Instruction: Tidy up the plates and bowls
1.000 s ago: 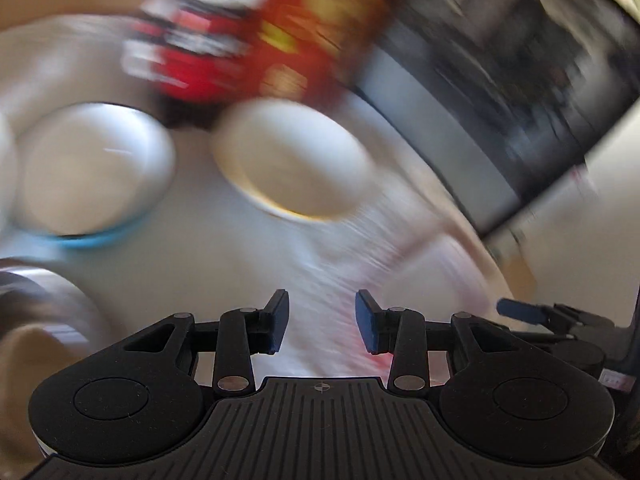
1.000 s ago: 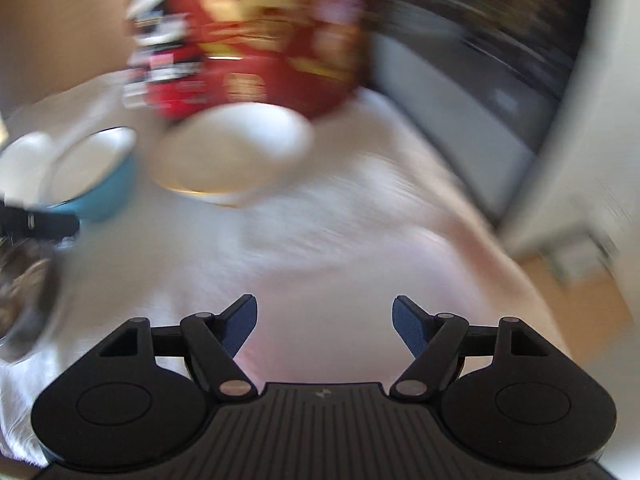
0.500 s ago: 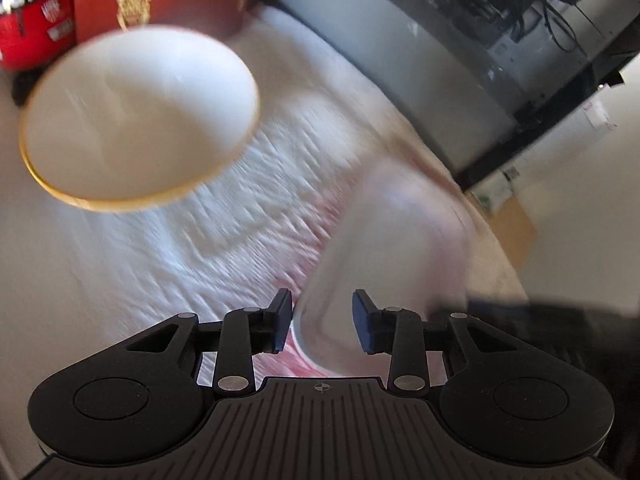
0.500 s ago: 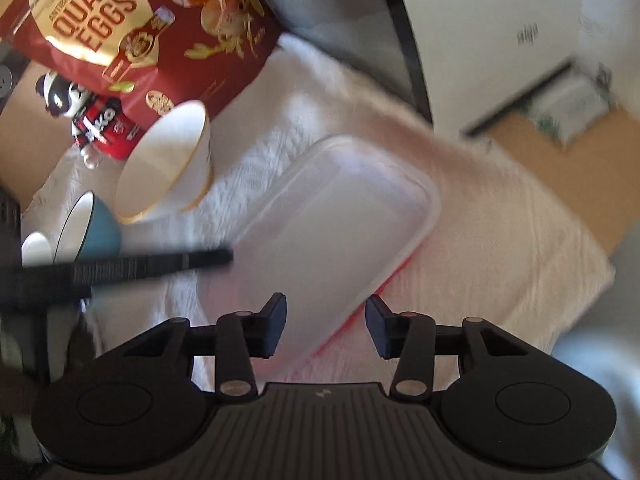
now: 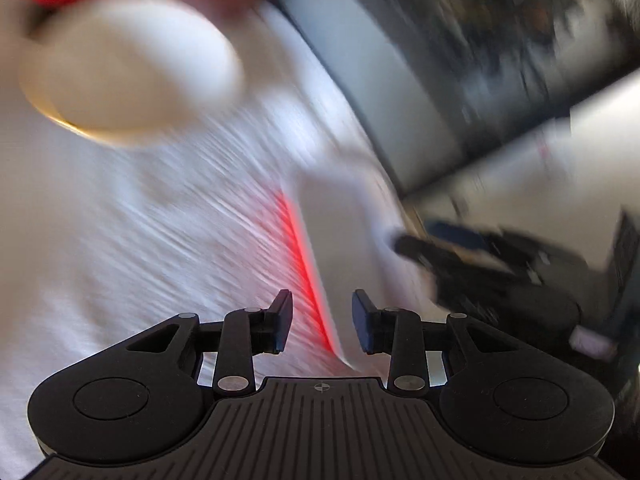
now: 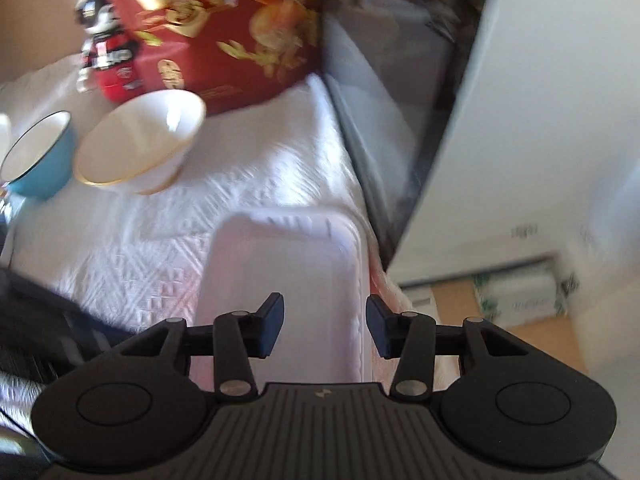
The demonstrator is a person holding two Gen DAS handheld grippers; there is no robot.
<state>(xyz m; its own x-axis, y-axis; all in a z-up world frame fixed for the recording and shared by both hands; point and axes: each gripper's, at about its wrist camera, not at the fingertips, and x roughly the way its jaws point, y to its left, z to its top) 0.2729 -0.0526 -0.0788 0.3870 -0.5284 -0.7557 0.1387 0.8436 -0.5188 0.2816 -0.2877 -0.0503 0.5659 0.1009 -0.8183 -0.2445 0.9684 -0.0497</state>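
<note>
A pale rectangular plate [image 6: 288,280] with a red underside lies on the white cloth near the right edge; it also shows, blurred, in the left wrist view [image 5: 340,248]. My right gripper [image 6: 325,326] is open, its jaws over the plate's near end. My left gripper [image 5: 322,322] is open, its jaws astride the plate's left rim. A white gold-rimmed bowl [image 6: 140,148] stands further back, blurred in the left wrist view [image 5: 128,68]. A blue bowl [image 6: 38,156] stands to its left. The right gripper shows dark at the right of the left wrist view [image 5: 480,264].
A dark red snack bag [image 6: 224,28] and a red and black packet [image 6: 108,60] stand behind the bowls. A dark cabinet edge [image 6: 380,132] and a white wall border the cloth on the right. A floor with a box [image 6: 520,288] lies beyond.
Both grippers have swung towards the rectangular plate, which now lies lengthwise between the right jaws. Both views are blurred by motion. Both grippers stay open.
</note>
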